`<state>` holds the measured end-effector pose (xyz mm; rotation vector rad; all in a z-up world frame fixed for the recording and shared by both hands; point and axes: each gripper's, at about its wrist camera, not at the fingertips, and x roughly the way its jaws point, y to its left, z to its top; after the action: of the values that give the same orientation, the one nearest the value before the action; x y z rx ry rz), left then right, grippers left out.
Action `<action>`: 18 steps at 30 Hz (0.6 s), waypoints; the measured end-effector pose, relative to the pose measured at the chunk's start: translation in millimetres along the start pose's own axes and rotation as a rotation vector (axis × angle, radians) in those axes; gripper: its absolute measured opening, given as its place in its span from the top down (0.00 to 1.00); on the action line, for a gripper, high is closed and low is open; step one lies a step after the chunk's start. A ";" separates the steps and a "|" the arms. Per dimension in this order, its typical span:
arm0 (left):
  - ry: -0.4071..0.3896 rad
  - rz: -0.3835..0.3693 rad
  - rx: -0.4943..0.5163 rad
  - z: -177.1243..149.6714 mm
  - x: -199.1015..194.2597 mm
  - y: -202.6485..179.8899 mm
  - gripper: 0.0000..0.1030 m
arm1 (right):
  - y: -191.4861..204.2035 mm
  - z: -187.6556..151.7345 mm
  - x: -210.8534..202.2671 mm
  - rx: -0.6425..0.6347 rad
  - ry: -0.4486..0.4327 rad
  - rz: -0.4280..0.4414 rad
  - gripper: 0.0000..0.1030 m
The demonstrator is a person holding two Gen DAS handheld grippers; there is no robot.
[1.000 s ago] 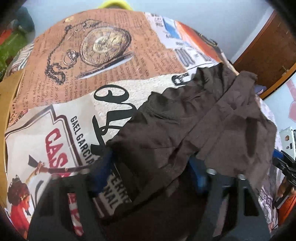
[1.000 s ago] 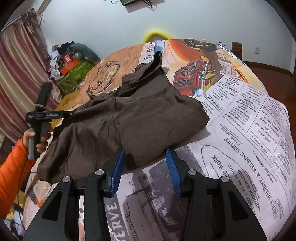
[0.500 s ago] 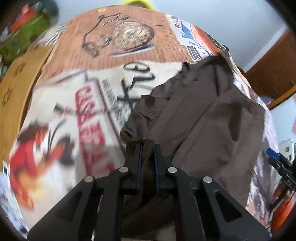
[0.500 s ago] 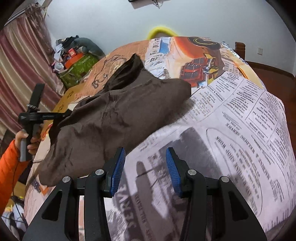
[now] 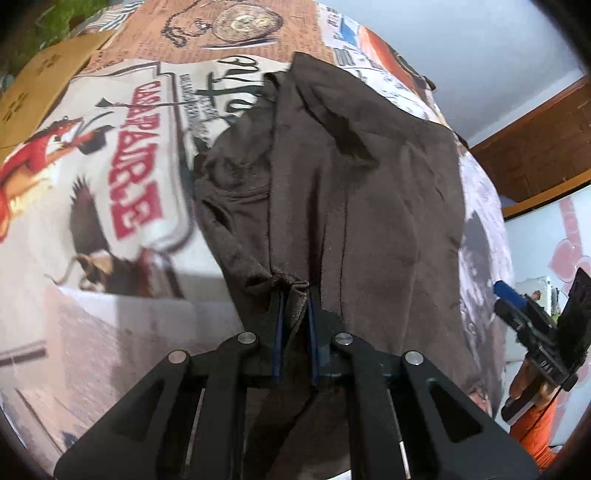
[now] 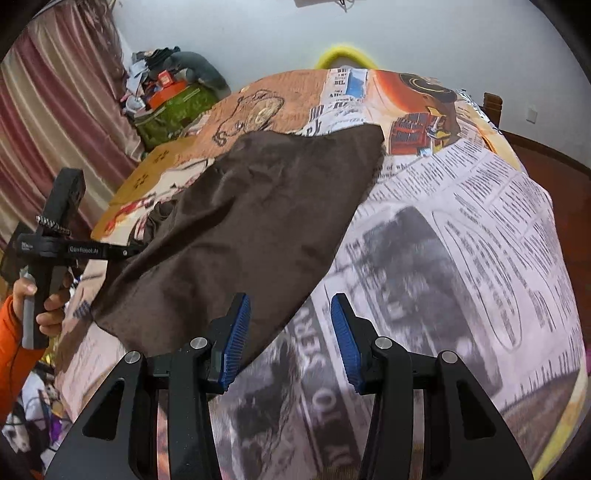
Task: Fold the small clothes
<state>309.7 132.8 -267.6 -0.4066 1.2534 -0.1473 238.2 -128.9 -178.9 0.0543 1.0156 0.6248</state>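
Left wrist view: left gripper (image 5: 294,295) pinches the near edge of a dark brown fabric garment (image 5: 351,192) spread on the newspaper-print bedcover (image 6: 480,229), likely lifting for folding; right gripper (image 6: 290,334) waits, gaping and empty

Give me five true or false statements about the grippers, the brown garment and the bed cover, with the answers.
1. The left gripper is shut on the brown garment. True.
2. The right gripper holds the garment too. False: its jaws are open and hold nothing.
3. The garment lies on a plain white sheet. False: the bed cover carries newspaper-style prints.
4. A pocket watch print shows on the cover. True.
5. The garment is blue. False: it is dark brown.
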 end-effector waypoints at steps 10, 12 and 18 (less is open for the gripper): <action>-0.048 -0.003 -0.011 -21.0 -35.2 -2.7 0.82 | -0.4 -13.7 -14.9 -0.003 0.008 -0.055 0.59; -0.080 0.020 -0.004 -27.7 -48.9 -0.7 0.73 | 2.2 -14.6 -13.5 -0.012 0.016 -0.049 0.59; -0.073 0.018 0.047 -40.9 -56.4 -0.8 0.71 | 14.0 -19.0 4.8 -0.028 0.053 -0.030 0.59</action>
<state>253.5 141.6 -227.3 -0.3569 1.1793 -0.1453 218.1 -119.4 -188.4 -0.0020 1.0573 0.6156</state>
